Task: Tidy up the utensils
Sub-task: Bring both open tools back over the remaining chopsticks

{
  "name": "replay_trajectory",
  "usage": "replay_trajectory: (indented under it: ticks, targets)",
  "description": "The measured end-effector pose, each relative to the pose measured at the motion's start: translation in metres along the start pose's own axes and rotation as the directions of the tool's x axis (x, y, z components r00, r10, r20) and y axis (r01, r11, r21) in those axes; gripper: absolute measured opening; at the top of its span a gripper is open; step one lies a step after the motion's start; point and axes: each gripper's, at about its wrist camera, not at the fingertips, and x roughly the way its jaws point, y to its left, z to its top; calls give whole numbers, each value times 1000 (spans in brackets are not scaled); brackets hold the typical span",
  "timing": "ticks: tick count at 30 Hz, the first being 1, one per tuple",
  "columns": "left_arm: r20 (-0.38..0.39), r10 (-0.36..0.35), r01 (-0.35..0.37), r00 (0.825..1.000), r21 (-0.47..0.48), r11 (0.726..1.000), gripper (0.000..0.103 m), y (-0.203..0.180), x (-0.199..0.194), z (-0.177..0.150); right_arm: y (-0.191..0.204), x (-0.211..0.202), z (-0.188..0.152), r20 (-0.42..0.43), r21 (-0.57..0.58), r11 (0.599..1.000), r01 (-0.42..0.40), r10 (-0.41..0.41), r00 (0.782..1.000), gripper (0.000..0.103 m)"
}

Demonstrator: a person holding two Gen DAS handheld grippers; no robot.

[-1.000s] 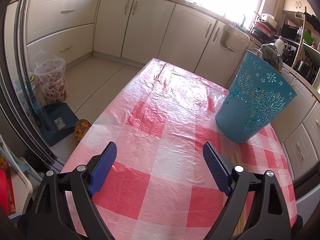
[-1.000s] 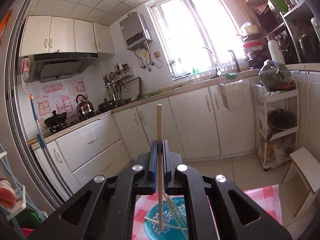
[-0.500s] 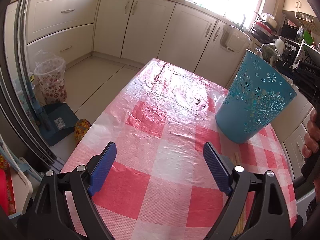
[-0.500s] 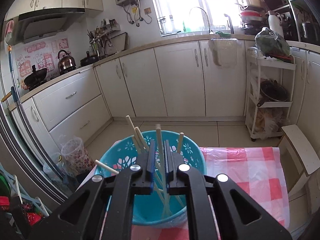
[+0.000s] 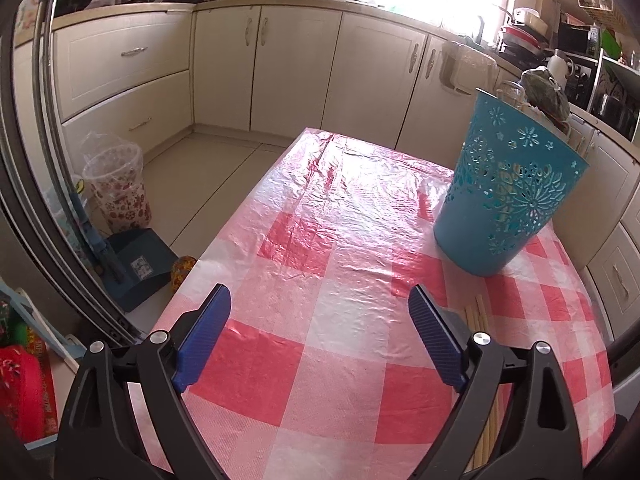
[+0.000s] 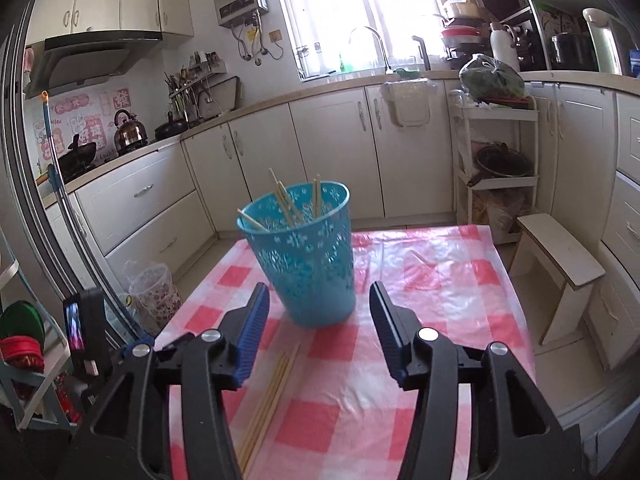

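Turquoise plastic, pierced with flower patterns, makes up the basket (image 6: 306, 256) standing on the bench (image 6: 440, 312), and several pale wooden chopsticks (image 6: 286, 204) already lean inside it, tips poking above the rim. By my reckoning the sorting is partly done: a small bundle of loose chopsticks (image 6: 272, 388) lies flat on the checked cloth, near the basket's base on its left side, waiting to be picked up. The right tongs (image 6: 318, 328) hang spread wide and empty over the bench, the basket just beyond them. The left tongs (image 5: 320, 336) are likewise spread and holding nothing, with the loose sticks showing beside the right-hand finger.

A red-and-white plastic tablecloth (image 5: 340, 208), shiny and creased, covers the bench. Around it is a cream-fronted kitchen: cabinets along the far wall, a kettle (image 6: 128, 130) on the stove at far left, a bright window (image 6: 344, 12) over the sink, a white trolley (image 6: 498, 152) and a small wooden stool (image 6: 560, 256) to the right.
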Motion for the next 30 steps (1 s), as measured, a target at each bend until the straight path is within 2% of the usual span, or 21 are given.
replay_trajectory:
  ticks: [7,16,23,30]
  targets:
    - [43,34,-37,998,83,996,89,-21,-36,-3,-16,-2,-27,-86,37,998,45,-42,995,54]
    - [74,70,-79,995,121,990,91,-23,-69,-7,-10,-11,-43,-96,40,999,26,-23,995,54]
    - [50,85,-89,995,88,992,91,-11,-72,-11,-4,-6,-51,-124,27,999,26,-23,992,54]
    - [46,101,-106,994,103,989,91,-12,-69,-11,16,28,-75,-244,-24,1000,-4,-1,970,52]
